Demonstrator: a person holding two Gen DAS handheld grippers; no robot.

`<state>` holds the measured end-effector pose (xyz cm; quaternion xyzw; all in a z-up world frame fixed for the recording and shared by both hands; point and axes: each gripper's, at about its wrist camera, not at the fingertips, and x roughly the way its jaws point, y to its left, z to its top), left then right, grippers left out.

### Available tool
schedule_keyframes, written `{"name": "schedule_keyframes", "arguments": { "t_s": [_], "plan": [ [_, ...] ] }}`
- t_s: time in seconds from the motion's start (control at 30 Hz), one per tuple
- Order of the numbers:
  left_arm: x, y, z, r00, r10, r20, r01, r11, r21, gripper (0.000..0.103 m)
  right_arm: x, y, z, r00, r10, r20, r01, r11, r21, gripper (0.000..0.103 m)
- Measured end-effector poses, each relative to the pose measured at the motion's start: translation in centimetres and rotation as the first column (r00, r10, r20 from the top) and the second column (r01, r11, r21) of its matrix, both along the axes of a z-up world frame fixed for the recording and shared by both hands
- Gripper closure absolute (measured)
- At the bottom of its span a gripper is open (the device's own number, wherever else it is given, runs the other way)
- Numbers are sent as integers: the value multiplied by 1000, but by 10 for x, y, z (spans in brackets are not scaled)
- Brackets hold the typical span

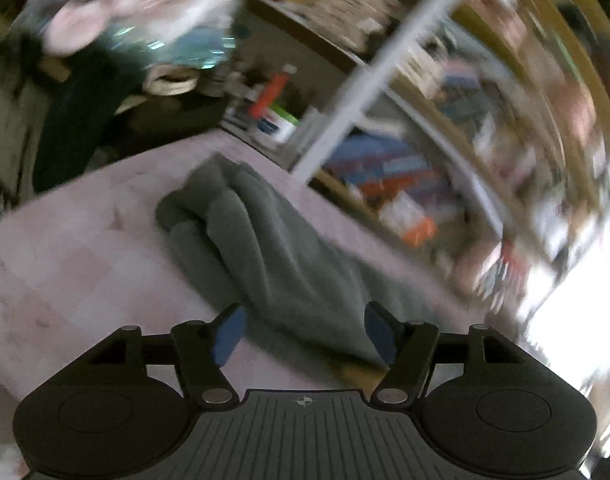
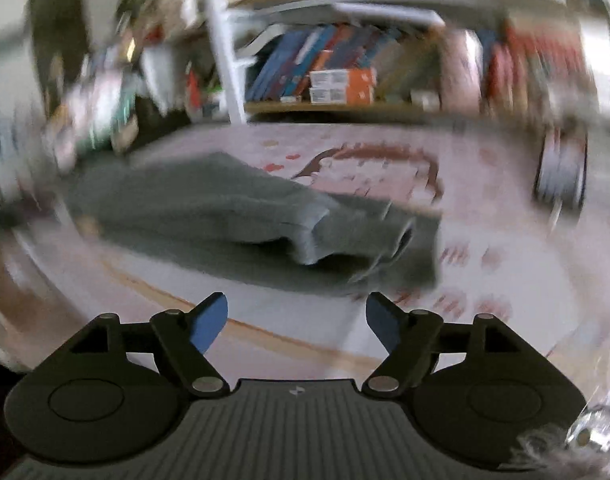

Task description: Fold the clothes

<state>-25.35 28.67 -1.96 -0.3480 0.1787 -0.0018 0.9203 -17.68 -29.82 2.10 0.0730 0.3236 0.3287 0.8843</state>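
A grey garment (image 1: 265, 236) lies loosely bunched on a pale pink patterned cover (image 1: 65, 248). In the left wrist view it stretches away from my left gripper (image 1: 303, 326), which hangs open just above its near end, nothing between the blue pads (image 1: 229, 334). From the right wrist the same grey garment (image 2: 233, 216) lies crosswise, with cuff openings facing the camera. My right gripper (image 2: 297, 320) is open and empty, a short way in front of the cloth. Both views are motion-blurred.
Bookshelves (image 2: 337, 76) packed with books run along the far side of the cover, with a white upright post (image 1: 369, 88) in front. A dark chair with pale clothes piled on it (image 1: 117, 20) stands at the far left. A striped object (image 2: 561, 168) sits at the right.
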Motion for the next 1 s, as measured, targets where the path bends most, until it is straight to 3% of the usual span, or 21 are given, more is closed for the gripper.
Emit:
{"name": "schedule_keyframes", "arguments": {
  "t_s": [0.13,0.2,0.3,0.37,0.4,0.43,0.47,0.5,0.57,0.6,0.67,0.7,0.77,0.87,0.9,1.0],
  "plan": [
    [8,1,-3,1000,11,5,-11,1000,-9,42,26,-12,-12,970,-74,-231,133,959,252,25],
    [12,2,-5,1000,17,7,-17,1000,-14,74,42,-13,-16,946,-105,-306,201,931,305,25],
    [19,3,-8,1000,26,10,-25,999,-20,92,61,-16,-21,915,-140,-380,289,883,371,26],
    [23,4,-9,999,31,12,-31,999,-25,94,72,-17,-25,883,-184,-431,364,849,384,35],
    [25,4,-10,999,34,13,-34,999,-27,94,77,-16,-26,874,-197,-443,382,842,380,61],
    [27,4,-11,999,37,14,-37,999,-29,94,81,-16,-27,870,-202,-450,391,840,377,79],
    [29,5,-12,999,40,15,-39,999,-31,94,84,-13,-22,874,-208,-438,387,844,370,79],
    [31,5,-13,999,43,16,-42,999,-33,94,84,-10,-11,899,-215,-382,361,857,367,82],
    [29,4,-12,999,37,20,-36,999,-29,93,73,0,27,965,-216,-146,256,898,359,83],
    [28,4,-11,999,34,21,-33,999,-27,93,65,3,45,977,-213,-12,204,913,352,83],
    [26,1,-11,999,27,26,-26,999,-19,93,47,5,69,960,-212,184,137,926,352,83],
    [25,-1,-12,999,23,27,-23,1000,-8,93,42,3,74,951,-224,212,138,924,355,83],
    [25,-3,-14,1000,18,25,-18,1000,7,93,49,-1,59,956,-260,135,208,926,314,83],
    [25,-2,-16,1000,11,17,-11,1000,-9,93,77,-6,8,941,-330,-74,336,937,100,82],
    [25,-2,-16,1000,9,15,-9,1000,-13,93,85,-8,-8,931,-340,-134,348,936,42,77],
    [23,-4,-12,1000,16,9,-16,1000,4,84,80,-15,-13,926,-361,-115,369,927,64,59]
  ]
}}
